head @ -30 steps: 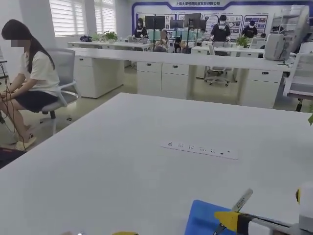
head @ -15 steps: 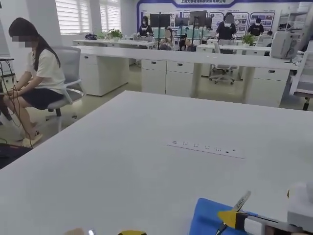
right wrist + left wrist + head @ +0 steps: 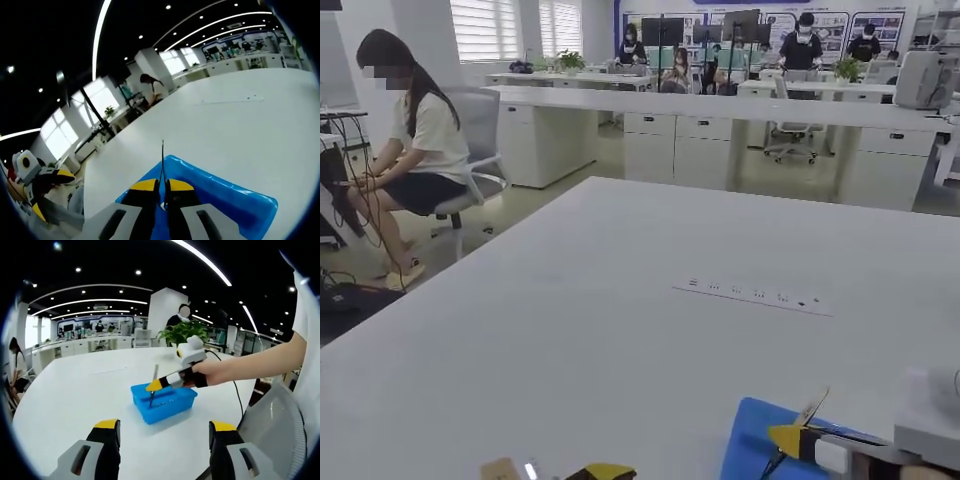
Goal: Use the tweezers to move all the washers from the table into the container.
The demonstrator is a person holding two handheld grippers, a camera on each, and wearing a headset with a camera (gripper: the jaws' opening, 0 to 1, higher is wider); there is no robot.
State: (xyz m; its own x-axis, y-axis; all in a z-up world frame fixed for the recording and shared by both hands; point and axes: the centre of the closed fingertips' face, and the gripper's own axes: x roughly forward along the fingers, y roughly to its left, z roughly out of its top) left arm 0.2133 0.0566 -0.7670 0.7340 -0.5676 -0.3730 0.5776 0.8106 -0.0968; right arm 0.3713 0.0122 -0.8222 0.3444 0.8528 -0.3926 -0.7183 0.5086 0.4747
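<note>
No legible text or signs

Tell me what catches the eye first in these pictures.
The bright blue container stands out on the white table, with the right gripper shut on tweezers that point down at it. In the left gripper view, the left gripper hangs open, its yellow-tipped jaws wide apart.

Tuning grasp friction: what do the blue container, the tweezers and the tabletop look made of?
Blue container: likely moulded plastic, uniform saturated colour, soft sheen.
Tweezers: probably metal, thin pale-grey blades; finish too small to tell.
Table: smooth white matte top, laminate perhaps.
</note>
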